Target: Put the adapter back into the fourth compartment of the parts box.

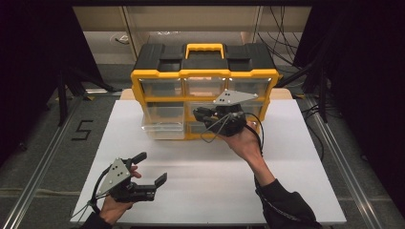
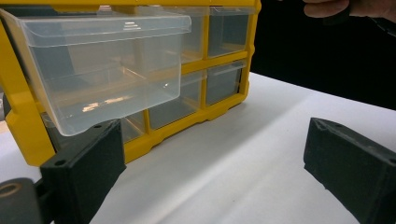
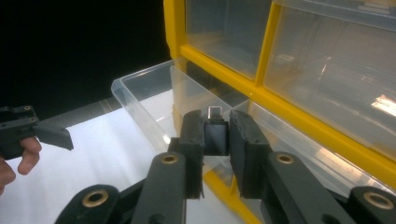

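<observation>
A yellow and black organizer (image 1: pixel 205 71) with clear drawers stands at the back of the white table (image 1: pixel 215 191). One clear drawer (image 1: pixel 162 126) in its left column is pulled out; it looks empty in the left gripper view (image 2: pixel 107 70). My right gripper (image 1: pixel 200 114) hovers in front of the organizer, just right of that drawer. It (image 3: pixel 216 126) is shut on a small black block with a metal tip (image 3: pixel 216 135), held over the drawer's (image 3: pixel 149 98) rim. My left gripper (image 1: pixel 152 168) rests low at the table's front left, open and holding nothing (image 2: pixel 212 140).
Bare white table lies between the organizer (image 2: pixel 23 126) and the front edge. Metal rails and dark cables run along the floor on both sides. A "5" mark (image 1: pixel 82 130) is on the floor at left. The left gripper (image 3: pixel 28 126) appears far left in the right gripper view.
</observation>
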